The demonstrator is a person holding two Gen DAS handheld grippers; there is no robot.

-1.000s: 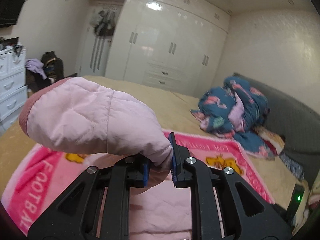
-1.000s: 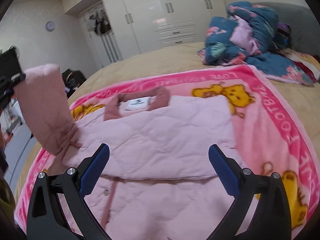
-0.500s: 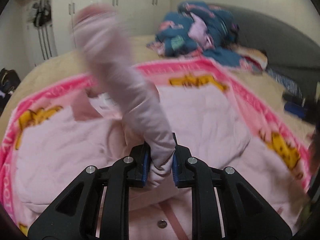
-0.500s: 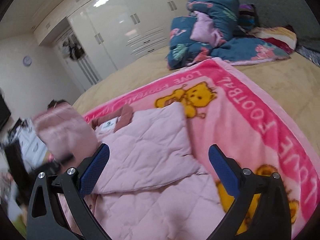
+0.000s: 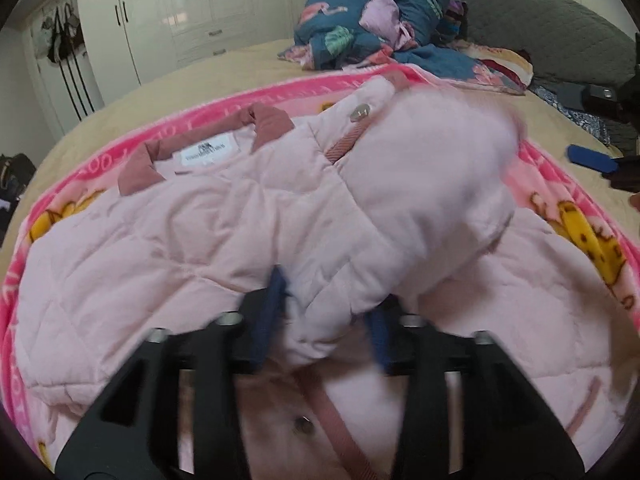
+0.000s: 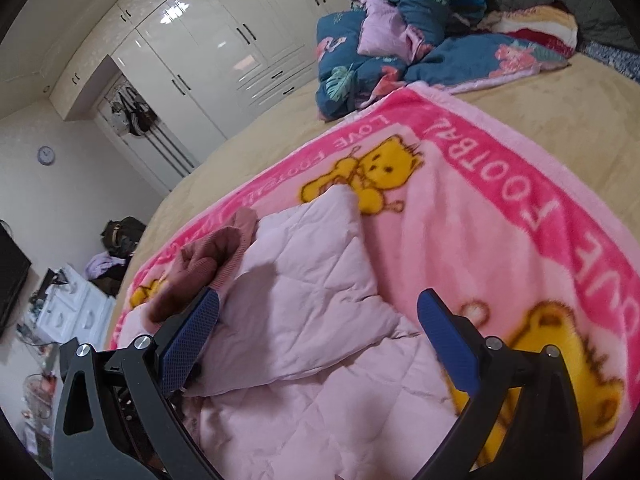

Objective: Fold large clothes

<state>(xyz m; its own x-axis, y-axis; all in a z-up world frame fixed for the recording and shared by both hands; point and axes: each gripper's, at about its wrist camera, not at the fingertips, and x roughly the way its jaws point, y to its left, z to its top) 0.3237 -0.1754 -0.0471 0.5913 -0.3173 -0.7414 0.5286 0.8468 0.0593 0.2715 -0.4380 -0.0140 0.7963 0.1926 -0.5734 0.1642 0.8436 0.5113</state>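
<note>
- Now folding the left sleeve across the chest of the pink quilted jacket, spread collar-away on the pink bear blanket over the bed.
- Left gripper low over the jacket front, fingers just parted and opening, the sleeve's near fold lying loose between them, no longer pinched.
- Sleeve draped diagonally over the body, cuff end blurred toward the far right of the left wrist view, so likely not quite settled.
- Right gripper hovering beside the jacket's right edge, fingers spread wide and holding nothing, the folded right panel lying below and between them.
- Dusky-pink collar and its white label facing up at the far end; the dusky-pink fabric near the right gripper's left finger could be a cuff or part of the collar, cannot tell.
- Step judged nearly done: both sides brought inward, lengthwise fold not yet begun.
- Next call, as a judgement: draw the left gripper back clear without dragging the sleeve, smooth the puffy bulge, then take the hem with both grippers and carry it toward the collar.
- Caution: padded fabric springs back, so a fold may reopen once released.
</note>
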